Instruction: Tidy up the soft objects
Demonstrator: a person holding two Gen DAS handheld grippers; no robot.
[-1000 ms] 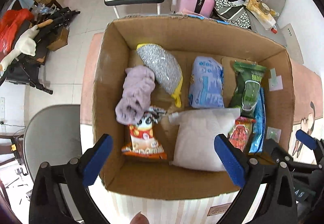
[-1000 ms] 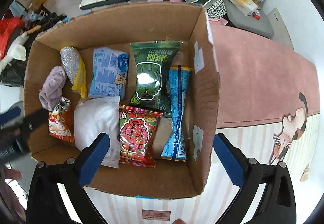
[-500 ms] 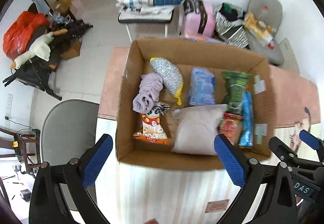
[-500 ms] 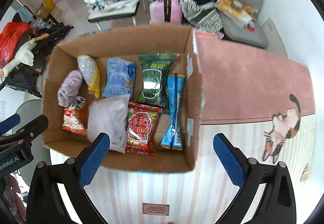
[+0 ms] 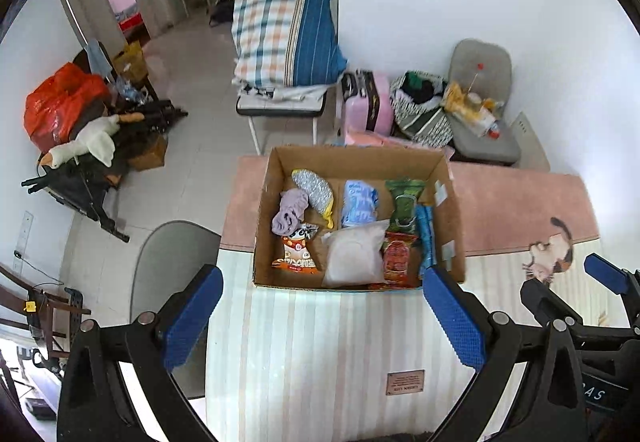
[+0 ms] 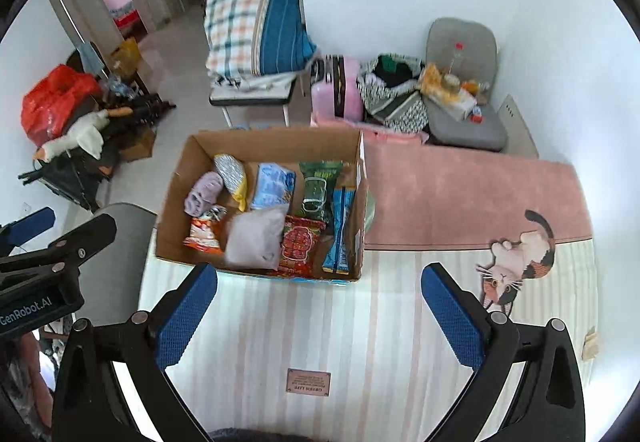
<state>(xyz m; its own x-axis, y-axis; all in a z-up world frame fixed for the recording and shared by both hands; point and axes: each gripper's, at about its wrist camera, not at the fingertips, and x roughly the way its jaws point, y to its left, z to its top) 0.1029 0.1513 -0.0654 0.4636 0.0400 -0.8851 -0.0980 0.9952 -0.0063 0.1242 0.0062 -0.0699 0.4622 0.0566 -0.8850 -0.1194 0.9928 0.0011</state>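
An open cardboard box point(image 5: 276, 162) point(image 6: 192, 150) stands on the table's striped and pink cloth. It holds a lilac cloth point(image 5: 288, 216), a silver pouch point(image 5: 314, 188), a light blue pack point(image 5: 360, 202), a green bag point(image 5: 404, 202), a white pillow pack point(image 5: 354, 258) point(image 6: 254, 240), a red snack bag point(image 6: 300, 246), an orange snack bag point(image 5: 296, 252) and a blue packet point(image 6: 342, 230). My left gripper point(image 5: 320, 318) and right gripper point(image 6: 320, 312) are open and empty, high above the table's near side, well back from the box.
The table cloth point(image 6: 460, 194) has a cat picture point(image 6: 516, 262) at the right. A grey chair point(image 5: 168, 266) stands left of the table. Beyond are a chair with folded bedding point(image 5: 284, 42), a pink suitcase point(image 5: 366, 102), bags and a red sack point(image 5: 60, 102).
Both grippers have pulled up and back from just over the box. The box now looks small and the room shows around it. Both stay open.
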